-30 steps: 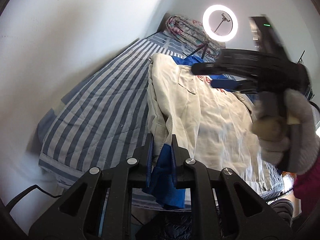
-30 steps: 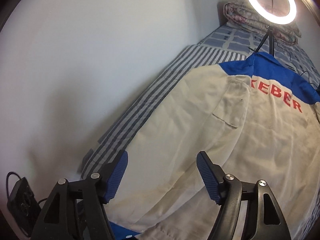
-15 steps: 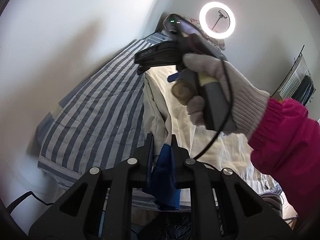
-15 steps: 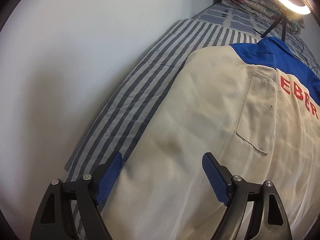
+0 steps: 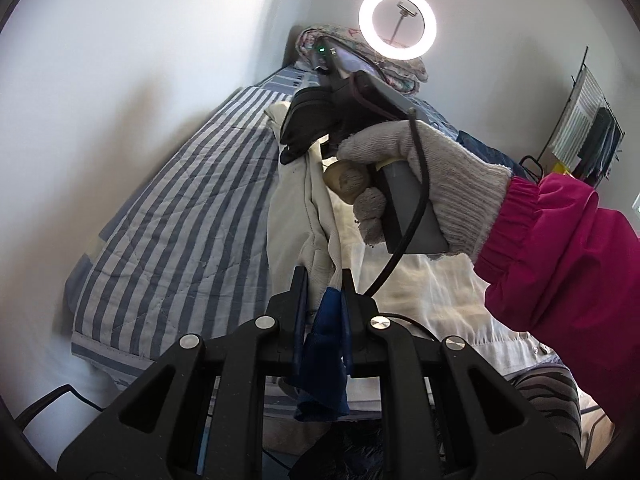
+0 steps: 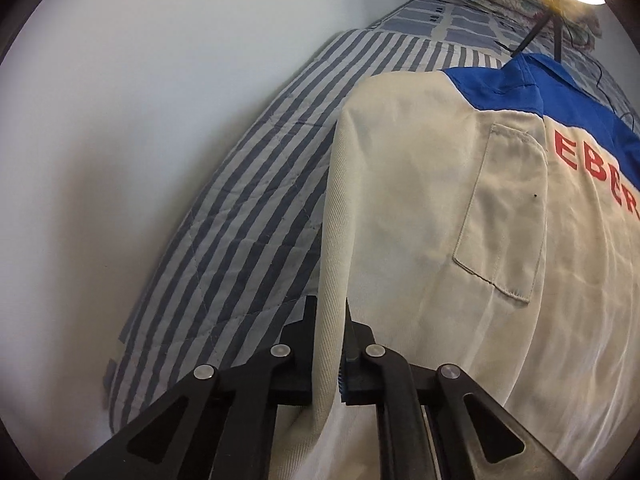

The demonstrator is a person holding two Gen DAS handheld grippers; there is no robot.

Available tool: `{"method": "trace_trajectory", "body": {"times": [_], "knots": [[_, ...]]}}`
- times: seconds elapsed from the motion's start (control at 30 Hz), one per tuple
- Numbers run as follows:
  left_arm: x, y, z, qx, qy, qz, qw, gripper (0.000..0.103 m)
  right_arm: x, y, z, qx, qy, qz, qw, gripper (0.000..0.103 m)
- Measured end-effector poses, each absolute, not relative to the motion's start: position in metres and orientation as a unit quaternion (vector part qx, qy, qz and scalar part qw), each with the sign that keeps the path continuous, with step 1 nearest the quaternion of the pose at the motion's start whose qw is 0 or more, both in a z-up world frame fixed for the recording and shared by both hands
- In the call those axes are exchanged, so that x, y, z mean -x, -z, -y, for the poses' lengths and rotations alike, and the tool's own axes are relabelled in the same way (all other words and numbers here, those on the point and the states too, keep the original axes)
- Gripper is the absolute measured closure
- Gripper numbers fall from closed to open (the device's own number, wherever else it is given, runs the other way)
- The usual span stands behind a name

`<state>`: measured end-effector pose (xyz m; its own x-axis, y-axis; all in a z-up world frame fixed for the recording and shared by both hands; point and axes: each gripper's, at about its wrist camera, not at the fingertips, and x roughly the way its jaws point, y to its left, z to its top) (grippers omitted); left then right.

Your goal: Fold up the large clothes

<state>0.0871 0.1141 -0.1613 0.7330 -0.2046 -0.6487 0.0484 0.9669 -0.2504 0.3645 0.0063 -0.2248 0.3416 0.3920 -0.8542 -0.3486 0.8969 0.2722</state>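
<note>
The left tongs (image 5: 323, 300) sit nearest, clamped on a bunch of cream cloth and blue trim at the near end of the jacket (image 6: 420, 200), probably to anchor that end while the side is folded. There is one jacket, cream with a blue yoke, one chest pocket (image 6: 504, 216) and red letters, and it lies spread along the striped bed (image 6: 248, 216) beside the wall.

Further up, the right tongs (image 6: 329, 344) are pressed together on the jacket's cream side edge, where it meets the stripes; gripping at the edge should let that side be lifted and carried across the body. In the left view a gloved hand (image 5: 424, 168) in a pink sleeve (image 5: 560, 256) holds this tool over the cloth.

Beyond the collar lies one rolled quilt (image 5: 400, 68), and behind it glows one ring light (image 5: 397, 23) on a stand.
</note>
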Motion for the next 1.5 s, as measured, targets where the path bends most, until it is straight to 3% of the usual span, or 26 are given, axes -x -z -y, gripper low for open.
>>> {"method": "trace_trajectory", "body": {"times": [0.4,0.6,0.83,0.9,0.93,1.0,1.13,1.5], "knots": [[-0.082,0.169,-0.037,0.048,0.127,-0.375,0.917,0.091,-0.332,0.240,0.154,-0.247,-0.226,-0.471,0.816,0.101],[-0.086,0.192,-0.006,0.039,0.142,-0.405,0.902,0.091,-0.334,0.276,0.191,-0.259,-0.176,-0.507,0.803,0.101],[-0.090,0.200,0.009,0.060,0.152,-0.421,0.892,0.091,-0.352,0.270,0.179,-0.220,-0.155,-0.510,0.817,0.100],[-0.088,0.199,0.010,0.061,0.157,-0.420,0.892,0.091,-0.354,0.265,0.178,-0.212,-0.159,-0.510,0.819,0.089],[-0.087,0.199,0.009,0.060,0.161,-0.420,0.891,0.090,-0.354,0.261,0.178,-0.203,-0.164,-0.507,0.821,0.076],[-0.083,0.197,0.009,0.062,0.181,-0.422,0.886,0.088,-0.350,0.253,0.187,-0.185,-0.171,-0.496,0.831,0.060],[-0.057,0.186,0.003,0.051,0.213,-0.419,0.881,0.082,-0.343,0.236,0.204,-0.161,-0.186,-0.485,0.839,0.059],[-0.007,0.127,-0.097,0.102,0.148,-0.374,0.910,0.081,-0.301,0.136,0.275,-0.146,-0.227,-0.389,0.881,0.052]]}}
